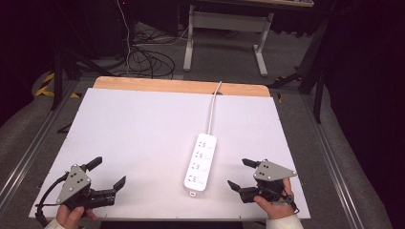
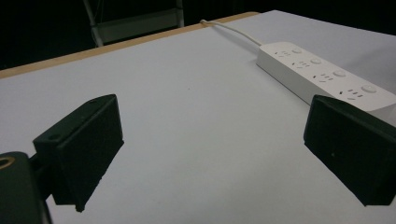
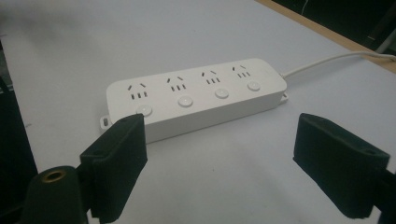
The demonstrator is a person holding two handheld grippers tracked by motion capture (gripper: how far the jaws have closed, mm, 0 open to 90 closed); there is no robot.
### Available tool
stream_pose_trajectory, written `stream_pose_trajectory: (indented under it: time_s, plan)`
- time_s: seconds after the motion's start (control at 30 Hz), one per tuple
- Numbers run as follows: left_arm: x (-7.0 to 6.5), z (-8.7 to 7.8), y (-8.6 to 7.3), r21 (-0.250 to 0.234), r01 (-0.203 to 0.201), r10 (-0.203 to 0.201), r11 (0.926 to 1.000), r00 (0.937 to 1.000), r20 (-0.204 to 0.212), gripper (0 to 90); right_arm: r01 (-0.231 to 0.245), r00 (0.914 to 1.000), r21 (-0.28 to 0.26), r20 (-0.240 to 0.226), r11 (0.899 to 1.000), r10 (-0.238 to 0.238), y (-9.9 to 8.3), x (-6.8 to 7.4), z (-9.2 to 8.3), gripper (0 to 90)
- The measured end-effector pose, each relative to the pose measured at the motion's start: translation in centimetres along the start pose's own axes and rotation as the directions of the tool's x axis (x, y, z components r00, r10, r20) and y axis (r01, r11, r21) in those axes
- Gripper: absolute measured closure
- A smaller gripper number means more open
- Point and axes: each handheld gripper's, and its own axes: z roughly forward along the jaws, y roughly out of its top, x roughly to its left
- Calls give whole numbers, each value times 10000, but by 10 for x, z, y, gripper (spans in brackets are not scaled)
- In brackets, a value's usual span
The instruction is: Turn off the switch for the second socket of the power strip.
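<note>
Fingers of left gripper [image 1: 108, 172] spread, right gripper [image 1: 240, 173] spread, unlabelled white power strip [image 1: 201, 161] between

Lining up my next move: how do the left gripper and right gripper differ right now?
The left gripper sits farther from the power strip, off to its left; the right gripper sits close beside its right. In its own view the right gripper faces the strip's socket side; the left gripper sees it off to one side. Both are open and empty.

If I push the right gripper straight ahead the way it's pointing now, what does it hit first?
Most likely the white power strip. It lies just ahead of the open right gripper, across its line, with bare table between. Depth is hard to judge, so the left jaw may reach it first.
</note>
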Motion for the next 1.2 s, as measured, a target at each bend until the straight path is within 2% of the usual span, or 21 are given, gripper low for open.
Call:
stream_pose_trajectory:
  time_s: [0.3, 0.57, 1.03, 1.13, 1.2]
  plan:
    - [0, 0, 0, 0, 84, -84, 10000, 9999, 55, 51, 227, 9995, 27, -199, 9997, -226, 24, -1, 11, 184]
    - [1, 1, -1, 89, 106, -106, 9999, 9999, 20, 51, 740, 9969, 278, -279, 9969, -732, 45, -8, 13, 184]
    - [1, 1, -1, 68, 143, -143, 9999, 9999, 13, 51, 779, 9962, 258, -408, 9966, -768, 61, -16, 17, 193]
    - [1, 1, -1, 79, 127, -127, 9999, 9999, 4, 51, 703, 9968, 317, -410, 9970, -690, 63, -17, 19, 218]
    - [1, 1, -1, 97, 92, -92, 9999, 10000, 26, 51, 765, 9961, 450, -463, 9961, -744, 66, -18, 20, 292]
